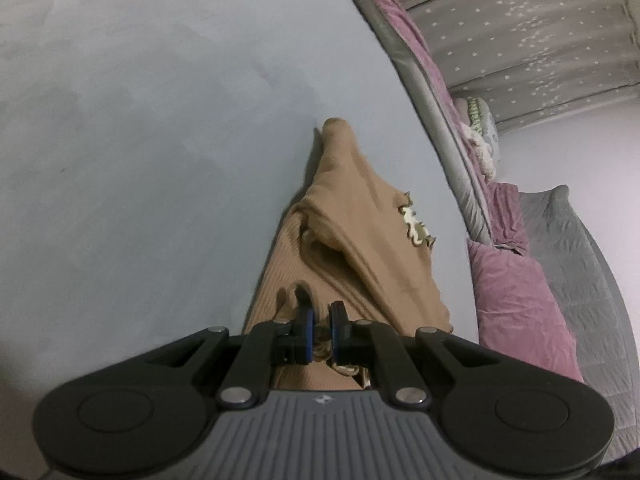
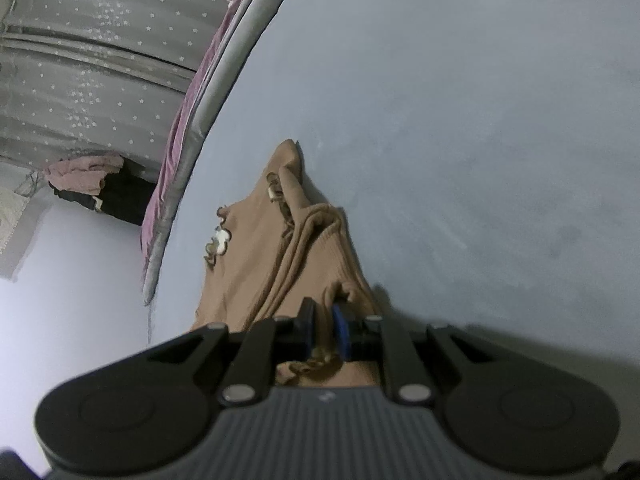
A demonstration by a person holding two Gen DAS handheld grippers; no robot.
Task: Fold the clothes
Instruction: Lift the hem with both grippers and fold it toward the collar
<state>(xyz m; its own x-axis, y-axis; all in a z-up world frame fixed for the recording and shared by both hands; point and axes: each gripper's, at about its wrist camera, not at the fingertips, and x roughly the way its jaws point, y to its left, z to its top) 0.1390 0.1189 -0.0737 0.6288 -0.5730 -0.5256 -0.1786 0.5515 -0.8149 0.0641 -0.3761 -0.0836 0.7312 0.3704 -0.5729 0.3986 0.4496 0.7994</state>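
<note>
Work surface [image 1: 140, 120]: flat, pale grey-blue, bare across the wide stretch on the far side of the garment in both wrist views. One bounding edge visible, padded in grey with a pink cover [image 1: 404, 36] running along it; star-dotted grey curtain [image 1: 520, 32] hanging beyond that edge. Pink cushion [image 1: 516, 304] and grey quilted bedding [image 1: 568, 240] lying past the edge in the left view. Heap of pink and black clothes [image 2: 96, 188] at the curtain's foot in the right view, well apart from the work area.

Left gripper [image 1: 321, 316]: blue-padded fingers [image 1: 307, 322] drawn near together, a narrow gap remaining, brown knit fabric and a strip of frilled trim bunched within it. Clamped on cloth.

Right gripper [image 2: 324, 320]: fingers [image 2: 340, 328] likewise narrowly parted, closed on a bunched fold of the same fabric, frilled trim showing just behind the pads.

Brown ribbed garment [image 1: 340, 248]: held at its near end by both grippers, running away from the fingertips and tapering to a point resting on the surface near the padded edge. Deep folds and a rolled ridge [image 2: 316, 224] along its length. Cream-and-dark frilled patch [image 1: 416, 224] on the side nearest the padded edge. Far end in contact with the surface; whether the middle stretch is lifted clear or lying flat cannot be told.
</note>
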